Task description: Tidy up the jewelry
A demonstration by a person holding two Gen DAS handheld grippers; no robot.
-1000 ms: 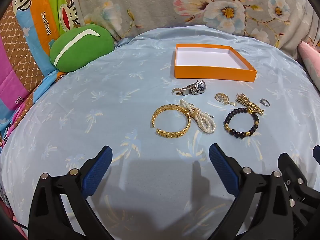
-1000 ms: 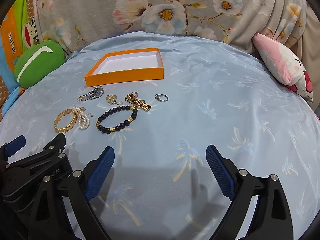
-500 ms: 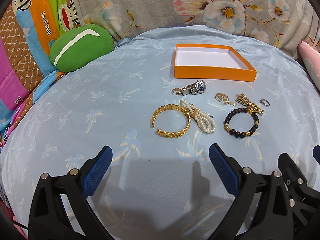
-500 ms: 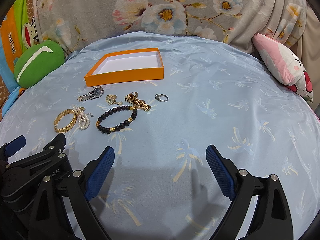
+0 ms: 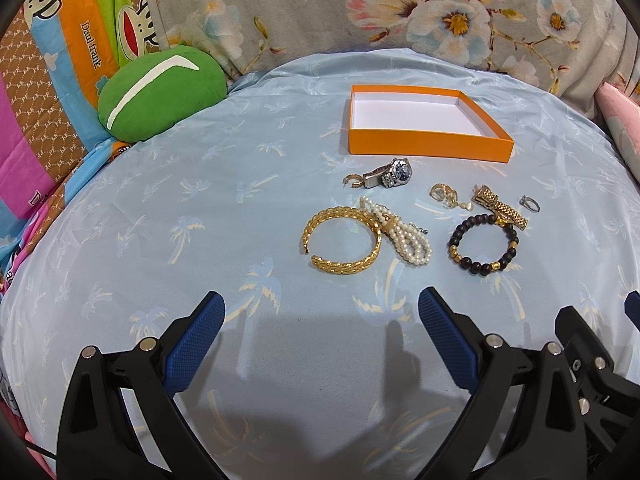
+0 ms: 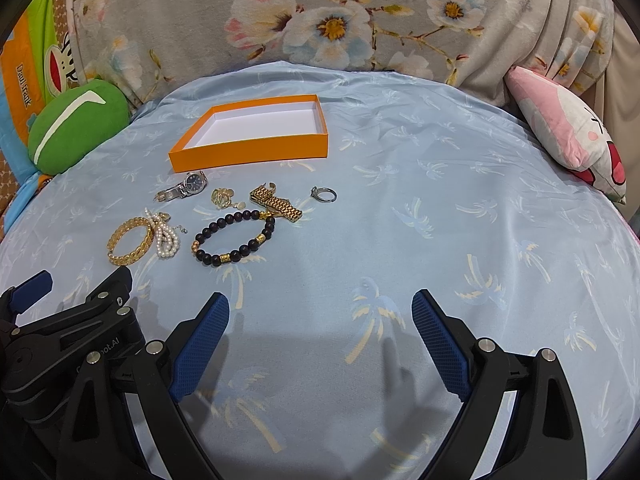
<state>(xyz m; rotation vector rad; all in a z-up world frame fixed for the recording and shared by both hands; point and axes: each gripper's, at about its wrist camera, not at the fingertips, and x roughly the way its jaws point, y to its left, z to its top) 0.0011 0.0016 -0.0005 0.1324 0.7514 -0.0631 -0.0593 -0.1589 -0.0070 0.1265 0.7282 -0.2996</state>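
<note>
your left gripper (image 5: 320, 316) and right gripper (image 6: 320, 316) both hang wide open, holding nothing. ahead, left to right: bangle (image 5: 342, 240) touching pearls (image 5: 404, 232), watch (image 5: 390, 174) farther, beads (image 5: 484, 246), ring (image 5: 529, 203). the box (image 5: 428, 146) sits beyond them, empty.

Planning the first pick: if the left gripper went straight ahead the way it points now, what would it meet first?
Probably the gold bangle, which lies nearest ahead of the open left gripper, the pearl bracelet touching its right side. Depth is hard to judge.
</note>
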